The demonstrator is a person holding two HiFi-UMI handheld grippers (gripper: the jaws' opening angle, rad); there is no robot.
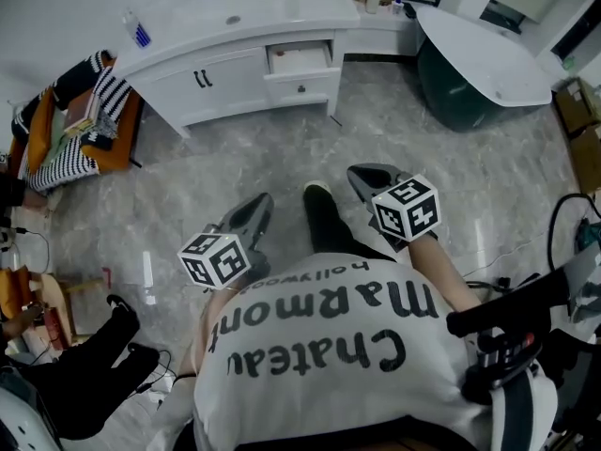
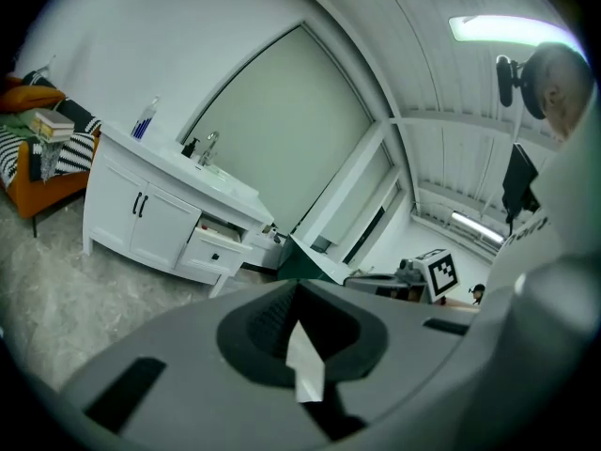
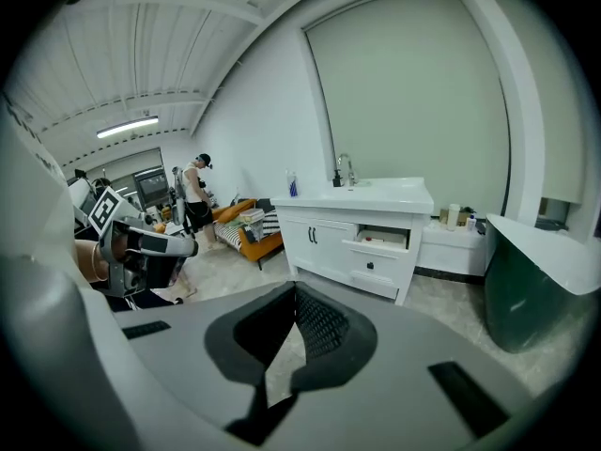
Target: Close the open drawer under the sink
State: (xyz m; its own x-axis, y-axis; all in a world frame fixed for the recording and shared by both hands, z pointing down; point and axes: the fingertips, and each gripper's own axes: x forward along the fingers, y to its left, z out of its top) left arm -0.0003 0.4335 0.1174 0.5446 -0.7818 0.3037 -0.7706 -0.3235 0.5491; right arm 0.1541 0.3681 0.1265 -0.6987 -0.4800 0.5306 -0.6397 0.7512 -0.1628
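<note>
The drawer stands open at the right end of the cabinet, well away. The left gripper and right gripper are pressed together, empty; a push likely needs no grip.

A bottle with blue liquid stands upright; an orange sofa carries striped cushions and books; a white-topped, dark green table stands at the right on grey marble floor.

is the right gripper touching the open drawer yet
Apart. In the head view the right gripper hangs near the person's leg, with floor between it and the open drawer.
</note>
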